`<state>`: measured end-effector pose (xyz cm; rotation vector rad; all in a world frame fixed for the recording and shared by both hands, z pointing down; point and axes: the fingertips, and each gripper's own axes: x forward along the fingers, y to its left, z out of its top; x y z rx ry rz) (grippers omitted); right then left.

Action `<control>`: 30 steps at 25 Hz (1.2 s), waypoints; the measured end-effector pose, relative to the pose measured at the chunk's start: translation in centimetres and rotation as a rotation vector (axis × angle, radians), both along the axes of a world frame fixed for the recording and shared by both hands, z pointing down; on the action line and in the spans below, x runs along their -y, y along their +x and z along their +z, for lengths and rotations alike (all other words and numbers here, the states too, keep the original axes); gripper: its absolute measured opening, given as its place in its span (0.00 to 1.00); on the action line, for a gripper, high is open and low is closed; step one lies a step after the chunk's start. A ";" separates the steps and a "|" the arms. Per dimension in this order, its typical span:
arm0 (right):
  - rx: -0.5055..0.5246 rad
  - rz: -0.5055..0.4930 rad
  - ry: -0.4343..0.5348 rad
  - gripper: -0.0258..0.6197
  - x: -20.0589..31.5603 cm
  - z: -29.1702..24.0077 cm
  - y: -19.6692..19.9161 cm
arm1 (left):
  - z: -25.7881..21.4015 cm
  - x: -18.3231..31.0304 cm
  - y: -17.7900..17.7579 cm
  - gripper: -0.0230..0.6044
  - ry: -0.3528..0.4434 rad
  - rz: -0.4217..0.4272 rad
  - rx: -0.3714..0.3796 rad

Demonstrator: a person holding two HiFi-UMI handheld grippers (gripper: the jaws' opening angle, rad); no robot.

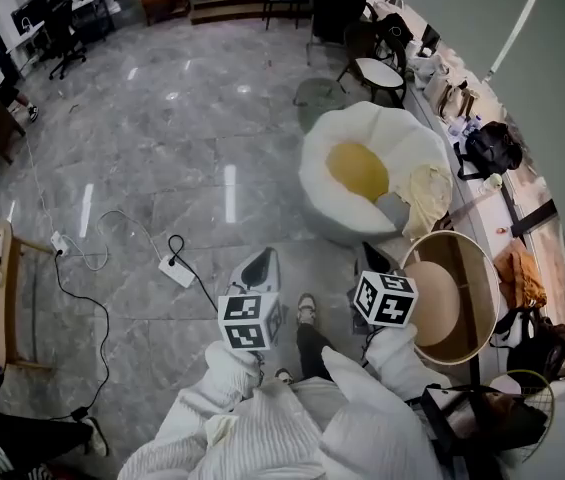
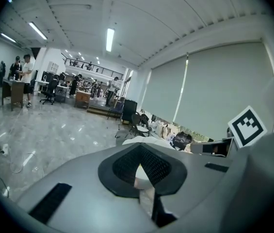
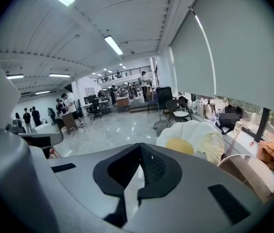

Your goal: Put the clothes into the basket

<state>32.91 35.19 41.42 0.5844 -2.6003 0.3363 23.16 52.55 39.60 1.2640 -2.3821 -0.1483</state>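
Standing short of a white beanbag point(image 1: 362, 133) on a grey stone floor point(image 1: 162, 148), with the left gripper point(image 1: 259, 265) and the right gripper point(image 1: 374, 260) held out ahead in white sleeves point(image 1: 232, 368).

Carrying nothing in either. Jaws pressed together on both, pads meeting at the tip, with only floor and beanbag seen past them in each gripper view.

Facing a cream garment point(image 1: 428, 196) draped over the beanbag's right rim, ahead of both grippers, a little to the right and well apart from them. Running lengthwise away from the person, along that rim. Nearer to the right gripper than to the left.

Flanked by the basket point(image 1: 449, 235), round and pale-wooded with nothing showing inside, just right of the right gripper and between the person and the beanbag.

Hard to say whether the yellow patch point(image 1: 357, 168) in the beanbag's hollow is clothing or a cushion.

Also showing an orange cloth point(image 1: 518, 276) on the window ledge point(image 1: 534, 186) just beyond the basket.

Likely calling next for opened jaws and a reach forward and right to the cream garment, then a short carry back to the basket.
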 end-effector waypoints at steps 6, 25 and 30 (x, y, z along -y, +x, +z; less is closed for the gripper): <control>0.013 -0.045 -0.003 0.08 3.5 0.2 -6.2 | 0.2 3.5 -5.2 0.04 -0.018 -0.031 0.011; -0.007 -0.074 0.018 0.08 23.4 0.2 -21.4 | 0.1 24.5 -20.6 0.04 -0.014 -0.022 -0.006; -0.009 -0.027 0.000 0.08 25.5 0.9 -22.0 | 0.6 27.4 -22.4 0.04 -0.055 0.032 -0.005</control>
